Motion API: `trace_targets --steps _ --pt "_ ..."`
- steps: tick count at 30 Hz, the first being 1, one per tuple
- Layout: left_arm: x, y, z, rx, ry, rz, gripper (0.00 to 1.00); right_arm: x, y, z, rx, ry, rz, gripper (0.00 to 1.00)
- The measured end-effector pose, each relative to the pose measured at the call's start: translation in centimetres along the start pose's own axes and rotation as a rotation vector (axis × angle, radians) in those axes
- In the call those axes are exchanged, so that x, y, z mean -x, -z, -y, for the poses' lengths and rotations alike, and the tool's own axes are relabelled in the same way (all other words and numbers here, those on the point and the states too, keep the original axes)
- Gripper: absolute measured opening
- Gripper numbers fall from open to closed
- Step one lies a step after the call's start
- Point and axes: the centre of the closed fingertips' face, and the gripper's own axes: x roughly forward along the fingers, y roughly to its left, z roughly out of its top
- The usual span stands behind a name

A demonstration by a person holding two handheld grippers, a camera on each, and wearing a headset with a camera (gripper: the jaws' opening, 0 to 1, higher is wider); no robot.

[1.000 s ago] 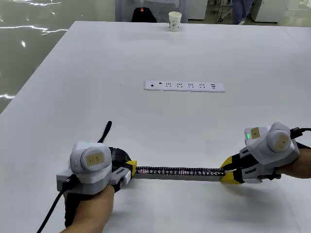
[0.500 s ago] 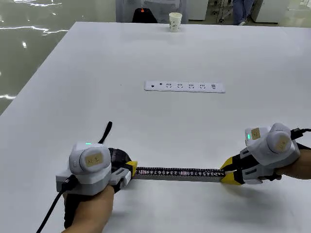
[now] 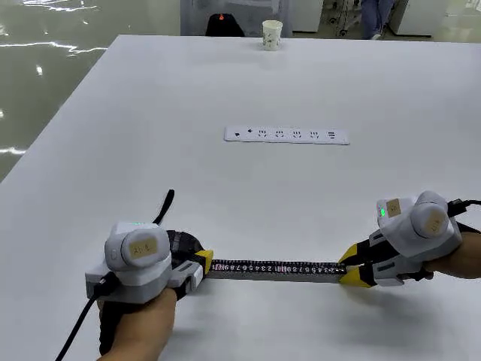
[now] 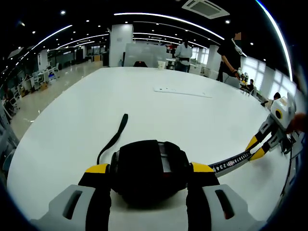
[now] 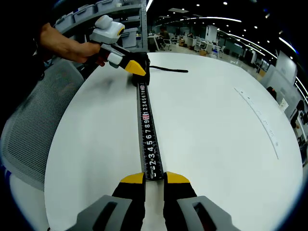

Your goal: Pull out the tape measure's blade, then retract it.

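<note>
A black tape measure case [image 4: 149,168] sits between the jaws of my left gripper [image 3: 197,265], which is shut on it. Its black wrist strap [image 3: 164,205] trails on the table behind. The dark blade [image 3: 276,268] with white numerals runs flat across the white table [image 3: 248,188] to my right gripper [image 3: 352,265]. In the right gripper view the blade [image 5: 148,139] ends between the yellow-tipped jaws of my right gripper [image 5: 154,180], shut on its tip. The case [image 5: 142,64] and left gripper [image 5: 126,60] appear at the far end of the blade.
A white power strip [image 3: 286,134] lies mid-table beyond the blade. A paper cup [image 3: 271,33] stands near the far edge. A mesh chair [image 5: 36,130] is beside the table. People stand in the background [image 4: 184,54].
The blade's length and both grippers look much the same; the picture has shifted slightly with the head.
</note>
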Motion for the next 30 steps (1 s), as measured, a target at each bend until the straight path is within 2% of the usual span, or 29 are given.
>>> trace_targets --steps 30 --pt "0.2 0.0 0.0 0.019 0.004 -0.003 0.58 -1.1 -1.7 0.0 0.012 -0.003 0.026 0.10"
